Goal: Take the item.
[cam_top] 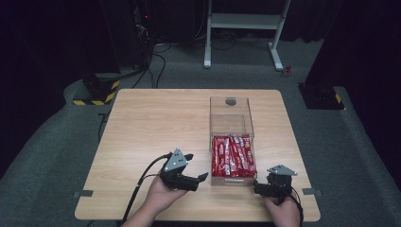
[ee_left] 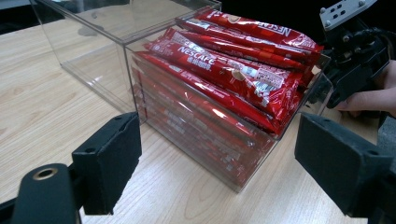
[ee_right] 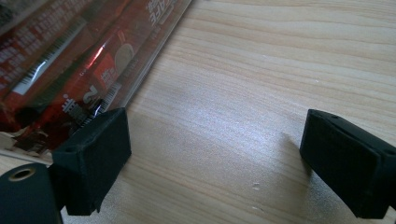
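Note:
A clear plastic box (cam_top: pixel 231 116) stands on the wooden table (cam_top: pixel 156 123), right of centre. Its near half is packed with red Nescafe stick sachets (cam_top: pixel 232 157); its far half is empty. My left gripper (cam_top: pixel 196 166) is open just left of the box's near corner, jaws pointing at it. In the left gripper view the left gripper (ee_left: pixel 219 161) frames the sachets (ee_left: pixel 224 70) without touching the box (ee_left: pixel 93 56). My right gripper (cam_top: pixel 258 187) is open by the box's near right corner. In the right gripper view the right gripper (ee_right: pixel 215 158) stands over bare wood, with sachets (ee_right: pixel 60 70) at the left.
A hand holds each gripper at the table's near edge. The left half of the table is bare wood. Behind the table are grey carpet, a white desk frame (cam_top: pixel 243 28) and cables (cam_top: pixel 151 61) on the floor.

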Action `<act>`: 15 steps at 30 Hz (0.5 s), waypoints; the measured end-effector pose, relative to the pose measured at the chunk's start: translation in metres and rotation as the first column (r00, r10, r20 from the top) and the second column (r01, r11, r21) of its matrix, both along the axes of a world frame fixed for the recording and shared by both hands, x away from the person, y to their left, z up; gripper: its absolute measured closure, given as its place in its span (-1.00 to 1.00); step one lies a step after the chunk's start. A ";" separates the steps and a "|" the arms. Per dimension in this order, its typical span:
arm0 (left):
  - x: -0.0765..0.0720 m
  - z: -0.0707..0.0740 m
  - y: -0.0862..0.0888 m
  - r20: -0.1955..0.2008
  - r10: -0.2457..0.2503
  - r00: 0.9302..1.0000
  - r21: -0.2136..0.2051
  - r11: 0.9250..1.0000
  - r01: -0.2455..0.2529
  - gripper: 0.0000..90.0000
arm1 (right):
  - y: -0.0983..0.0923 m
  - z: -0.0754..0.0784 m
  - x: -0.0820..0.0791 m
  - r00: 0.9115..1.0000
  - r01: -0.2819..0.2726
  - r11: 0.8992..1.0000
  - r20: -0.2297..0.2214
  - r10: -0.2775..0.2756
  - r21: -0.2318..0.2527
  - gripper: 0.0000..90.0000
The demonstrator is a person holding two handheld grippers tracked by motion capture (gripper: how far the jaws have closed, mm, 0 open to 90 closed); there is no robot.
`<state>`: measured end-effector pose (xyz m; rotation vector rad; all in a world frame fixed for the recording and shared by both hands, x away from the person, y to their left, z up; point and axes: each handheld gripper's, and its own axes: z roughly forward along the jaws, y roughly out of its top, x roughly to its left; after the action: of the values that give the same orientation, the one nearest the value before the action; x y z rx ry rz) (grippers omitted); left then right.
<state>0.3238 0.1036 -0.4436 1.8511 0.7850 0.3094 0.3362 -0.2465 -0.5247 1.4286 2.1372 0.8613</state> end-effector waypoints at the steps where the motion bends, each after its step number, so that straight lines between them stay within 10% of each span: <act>1: 0.000 0.000 -0.001 -0.002 -0.001 1.000 -0.003 1.000 0.001 -0.66 | 0.000 0.000 0.000 1.000 0.000 1.000 0.000 0.000 0.000 -0.81; 15: 0.008 0.005 -0.005 0.016 -0.059 0.998 0.075 0.996 0.058 -0.65 | 0.000 0.000 0.001 1.000 0.002 1.000 0.000 -0.002 0.000 -0.81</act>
<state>0.3314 0.0986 -0.4385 1.9345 0.7144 0.3211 0.3370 -0.2463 -0.5246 1.4304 2.1349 0.8606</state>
